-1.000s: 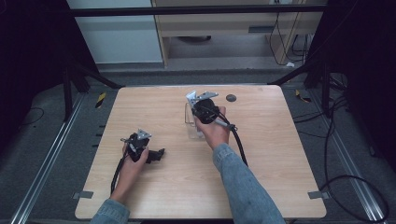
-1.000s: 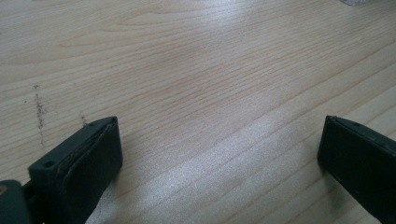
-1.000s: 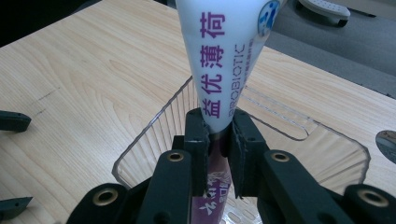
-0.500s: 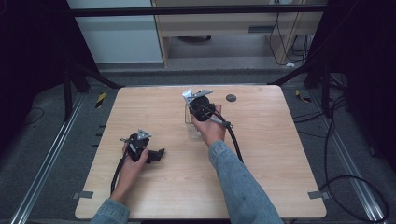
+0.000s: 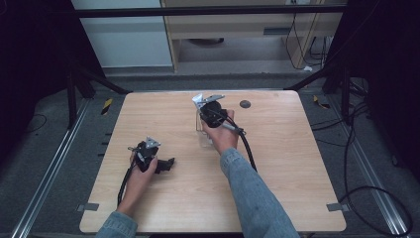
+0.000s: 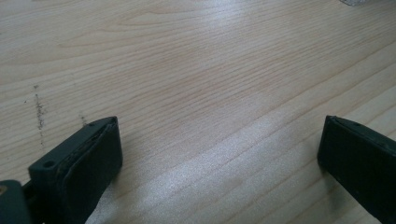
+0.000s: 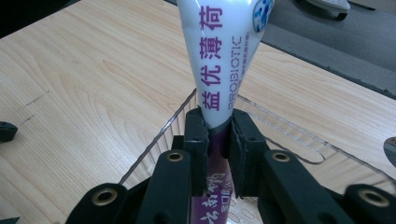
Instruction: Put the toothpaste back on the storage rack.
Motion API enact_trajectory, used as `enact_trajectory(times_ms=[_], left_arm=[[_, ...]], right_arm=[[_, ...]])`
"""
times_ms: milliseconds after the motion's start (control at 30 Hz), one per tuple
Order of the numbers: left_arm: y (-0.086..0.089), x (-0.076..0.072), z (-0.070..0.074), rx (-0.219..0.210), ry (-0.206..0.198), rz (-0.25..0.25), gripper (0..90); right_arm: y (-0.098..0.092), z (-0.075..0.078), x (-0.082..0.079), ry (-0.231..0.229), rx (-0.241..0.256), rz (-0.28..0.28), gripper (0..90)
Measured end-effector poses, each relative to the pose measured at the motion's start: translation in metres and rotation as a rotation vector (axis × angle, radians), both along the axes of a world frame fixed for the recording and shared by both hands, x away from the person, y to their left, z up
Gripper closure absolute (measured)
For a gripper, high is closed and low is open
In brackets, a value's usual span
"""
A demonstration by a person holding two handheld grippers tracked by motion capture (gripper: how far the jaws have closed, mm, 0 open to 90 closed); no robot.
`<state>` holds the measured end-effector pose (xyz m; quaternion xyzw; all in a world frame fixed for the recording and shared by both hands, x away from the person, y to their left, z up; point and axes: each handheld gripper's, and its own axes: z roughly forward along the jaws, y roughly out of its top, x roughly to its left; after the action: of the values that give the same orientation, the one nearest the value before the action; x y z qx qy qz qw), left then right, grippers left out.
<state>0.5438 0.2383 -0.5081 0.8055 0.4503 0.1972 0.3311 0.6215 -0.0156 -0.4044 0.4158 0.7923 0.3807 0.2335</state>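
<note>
The right tongs (image 7: pixel 218 135) pinch a white toothpaste tube (image 7: pixel 219 60) above the clear box (image 7: pixel 280 135) on the worktop (image 5: pixel 297 163). The left tongs (image 6: pixel 219 154) rest wide open, holding nothing. Gripped near one end, the soft tube could swing and catch the box rim.

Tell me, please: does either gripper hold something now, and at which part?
The right gripper clamps a white toothpaste tube across its narrower middle, above a clear tray. The left gripper is open and holds nothing.
</note>
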Motion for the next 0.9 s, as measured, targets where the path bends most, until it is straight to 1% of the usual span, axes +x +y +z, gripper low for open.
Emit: enact_trajectory(times_ms=[600, 900], left_arm=[[0.0, 0.0001, 0.0, 0.0, 0.0, 0.0, 0.0], [0.0, 0.0, 0.0, -0.001, 0.0, 0.0, 0.0]], right_arm=[[0.0038, -0.0015, 0.0024, 0.002, 0.002, 0.002, 78.2], [0.0035, -0.0021, 0.0022, -0.005, 0.002, 0.005, 77.9]])
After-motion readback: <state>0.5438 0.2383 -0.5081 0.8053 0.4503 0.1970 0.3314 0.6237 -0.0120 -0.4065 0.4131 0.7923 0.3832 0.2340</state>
